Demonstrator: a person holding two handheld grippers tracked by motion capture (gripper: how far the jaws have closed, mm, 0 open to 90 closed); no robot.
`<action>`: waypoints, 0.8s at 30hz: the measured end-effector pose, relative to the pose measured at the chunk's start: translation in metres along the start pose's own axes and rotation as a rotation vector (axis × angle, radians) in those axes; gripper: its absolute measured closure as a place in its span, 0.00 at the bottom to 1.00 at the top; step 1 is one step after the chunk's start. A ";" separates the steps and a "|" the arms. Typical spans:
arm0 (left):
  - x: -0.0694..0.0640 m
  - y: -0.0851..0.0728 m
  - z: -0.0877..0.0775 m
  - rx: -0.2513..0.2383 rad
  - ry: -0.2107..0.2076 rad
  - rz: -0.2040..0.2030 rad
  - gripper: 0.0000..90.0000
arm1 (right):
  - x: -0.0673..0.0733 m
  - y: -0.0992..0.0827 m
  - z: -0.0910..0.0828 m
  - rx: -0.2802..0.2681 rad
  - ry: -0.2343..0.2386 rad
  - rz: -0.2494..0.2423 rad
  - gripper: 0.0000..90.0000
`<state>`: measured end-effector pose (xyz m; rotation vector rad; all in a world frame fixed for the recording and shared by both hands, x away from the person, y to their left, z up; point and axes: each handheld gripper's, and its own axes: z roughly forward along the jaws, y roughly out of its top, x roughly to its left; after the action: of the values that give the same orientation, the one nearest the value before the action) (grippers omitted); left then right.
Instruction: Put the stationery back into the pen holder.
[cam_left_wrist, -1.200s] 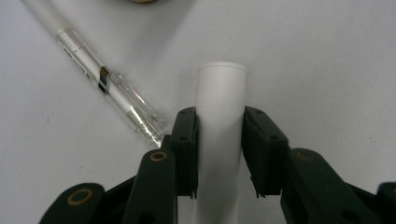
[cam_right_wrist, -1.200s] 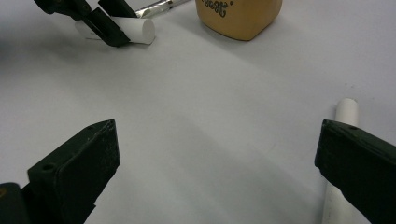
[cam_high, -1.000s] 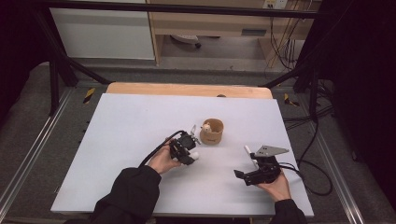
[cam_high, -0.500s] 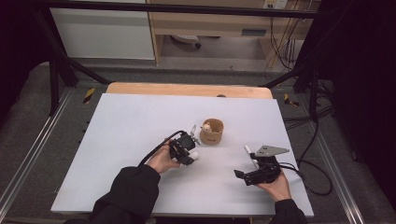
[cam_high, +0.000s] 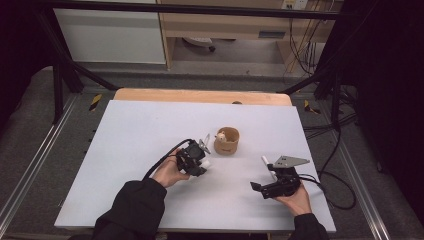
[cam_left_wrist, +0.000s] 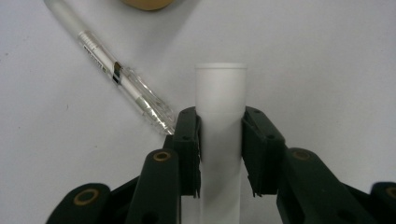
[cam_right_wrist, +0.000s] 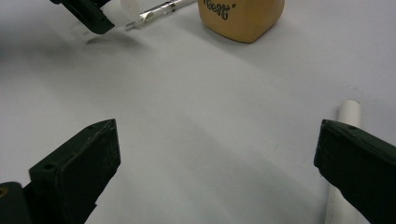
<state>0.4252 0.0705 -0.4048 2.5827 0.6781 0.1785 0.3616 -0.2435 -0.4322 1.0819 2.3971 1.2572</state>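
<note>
My left gripper (cam_left_wrist: 220, 116) is shut on a white tube (cam_left_wrist: 220, 88), whose flat end sticks out past the pads. In the high view that left gripper (cam_high: 201, 162) sits just left of a tan cup (cam_high: 227, 142) near the table's middle. A clear pen (cam_left_wrist: 116, 74) lies on the table to the left of the tube, slanting toward the cup (cam_left_wrist: 147, 3). My right gripper (cam_right_wrist: 217, 135) stands wide open over bare table. A white marker (cam_right_wrist: 348, 114) lies beside its right jaw. In the high view the right gripper (cam_high: 264, 181) rests at the front right.
The white table top (cam_high: 150, 130) has a wooden strip (cam_high: 200, 95) along its far edge. Something white stands inside the cup. Black frame bars and cables run along both sides of the table. The right gripper view also catches the left gripper (cam_right_wrist: 88, 16) far off.
</note>
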 end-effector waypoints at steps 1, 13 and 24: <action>0.000 0.000 -0.001 -0.004 0.002 -0.003 0.76 | 0.000 0.000 0.000 0.000 0.000 0.000 0.01; 0.001 -0.003 -0.022 -0.101 0.019 -0.036 0.76 | 0.000 0.000 0.000 -0.001 0.001 0.001 0.01; 0.004 -0.007 -0.042 -0.229 0.020 -0.082 0.76 | 0.000 0.000 0.000 -0.001 0.000 -0.002 0.01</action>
<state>0.4158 0.0942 -0.3707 2.3334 0.7253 0.2417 0.3614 -0.2437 -0.4320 1.0783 2.3972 1.2576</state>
